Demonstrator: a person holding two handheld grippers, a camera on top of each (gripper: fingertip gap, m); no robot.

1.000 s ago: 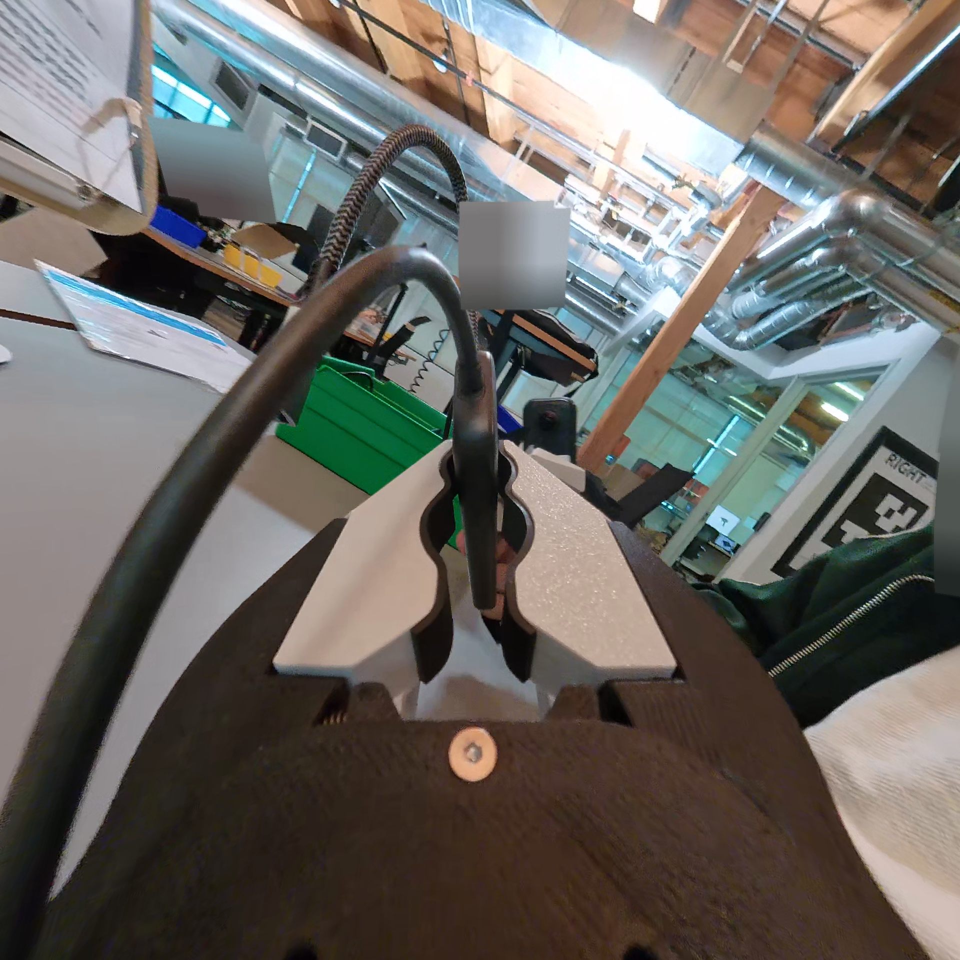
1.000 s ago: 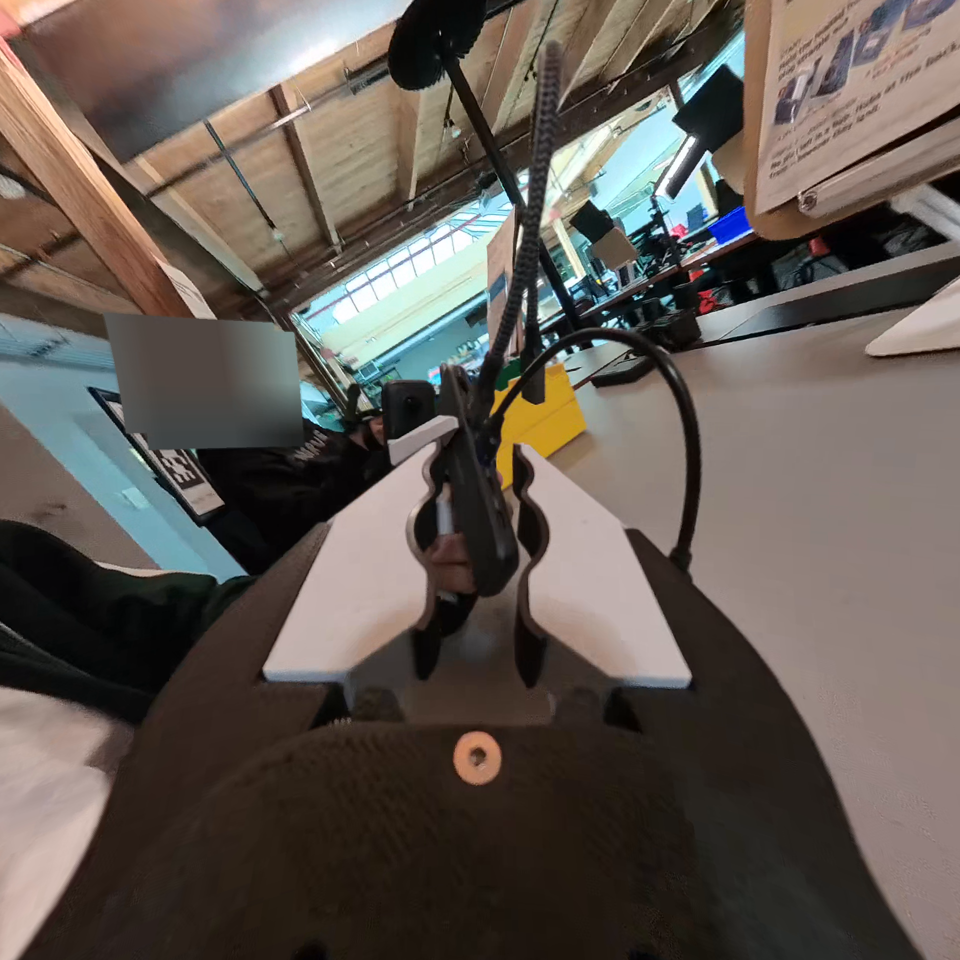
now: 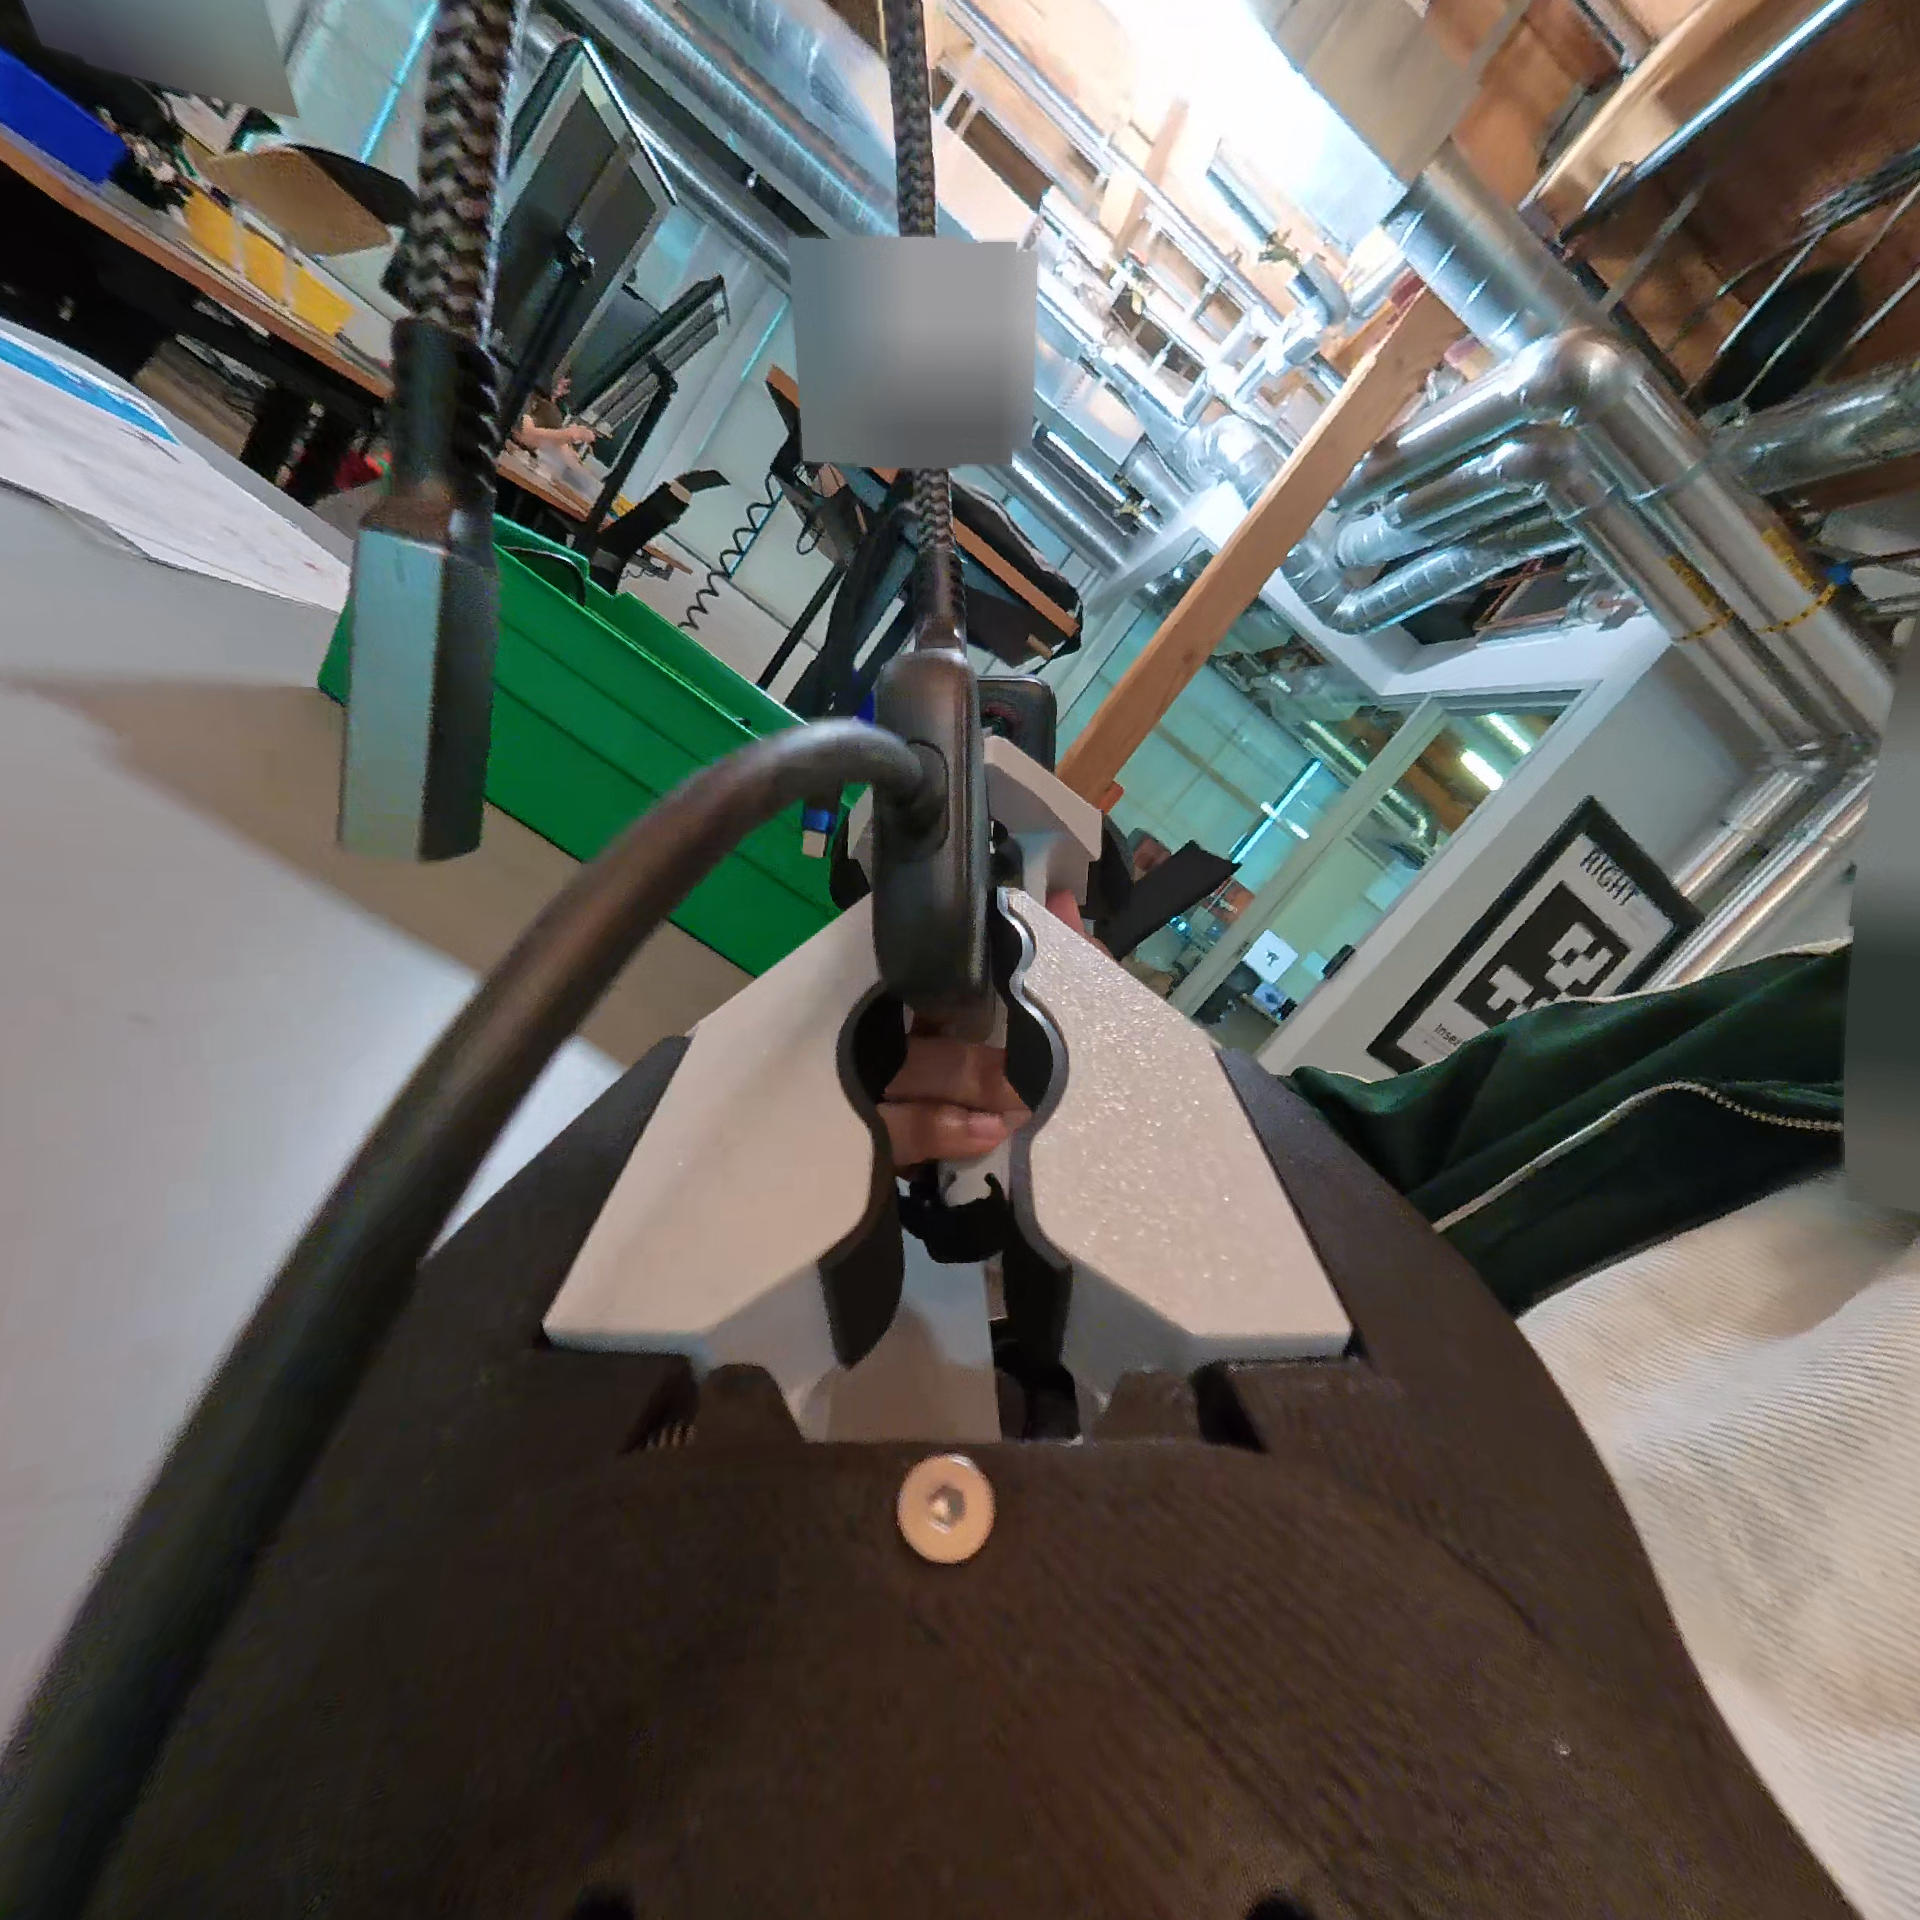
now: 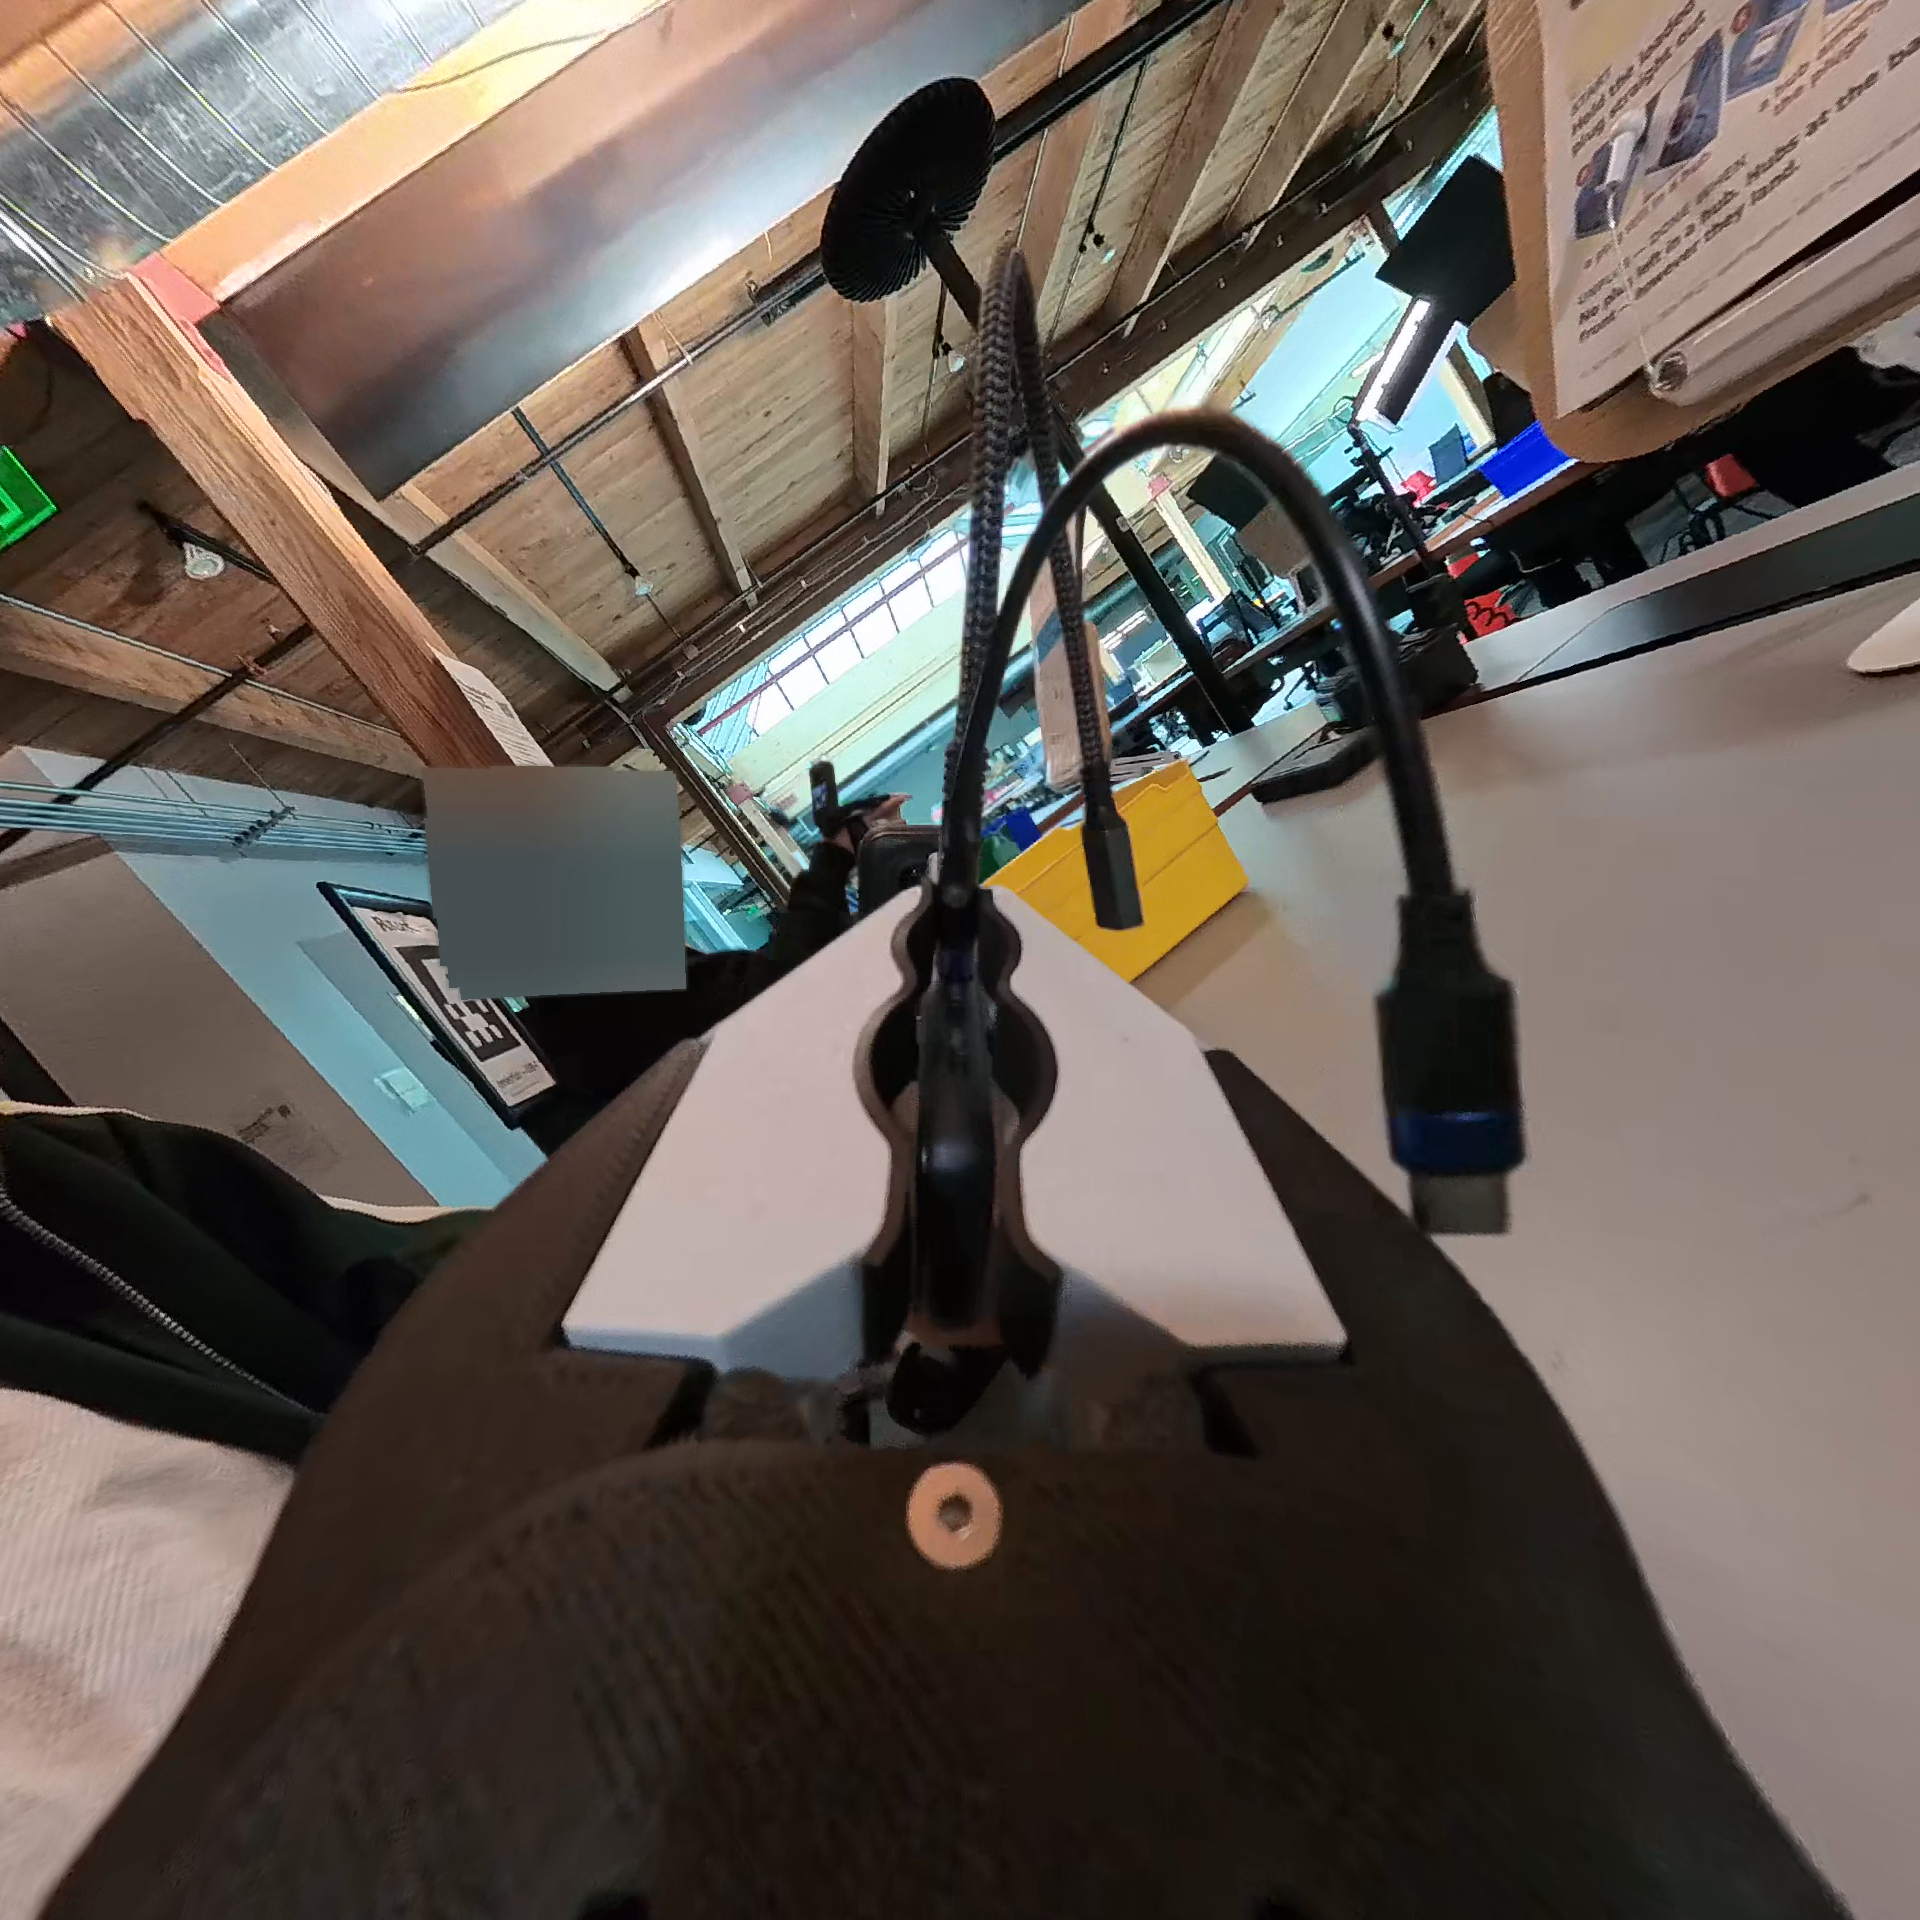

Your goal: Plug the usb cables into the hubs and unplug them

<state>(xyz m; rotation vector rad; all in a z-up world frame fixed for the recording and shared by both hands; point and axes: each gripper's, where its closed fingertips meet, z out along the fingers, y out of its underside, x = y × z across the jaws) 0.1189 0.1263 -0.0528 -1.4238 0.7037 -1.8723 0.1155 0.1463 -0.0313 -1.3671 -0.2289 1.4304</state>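
A black USB hub point(image 4: 945, 1164) sits edge-on deep between the jaws of my right gripper point(image 4: 951, 914), which is shut on it. In the left wrist view the hub point(image 3: 930, 831) stands at the tips of my left gripper point(image 3: 935, 925), whose jaws are a little apart. The right gripper's white fingers point(image 3: 1039, 821) show just behind it. A braided cable point(image 4: 992, 499) rises from the hub and hangs down with its plug point(image 4: 1117, 873) free; the plug also shows in the left wrist view point(image 3: 416, 665). A smooth black cable point(image 4: 1247, 436) arcs over to a free blue-ringed plug point(image 4: 1449, 1091).
Both grippers are held above a grey table point(image 4: 1662, 935). A green bin point(image 3: 623, 727) and a yellow bin point(image 4: 1174, 831) stand at its far edges. Printed sheets point(image 3: 104, 457) lie on the left. A person's dark green sleeve point(image 3: 1558, 1091) is close by.
The hub has slid from deep in the left jaws out to their tips. The right jaws have closed on it. Both loose plugs have swung into view.
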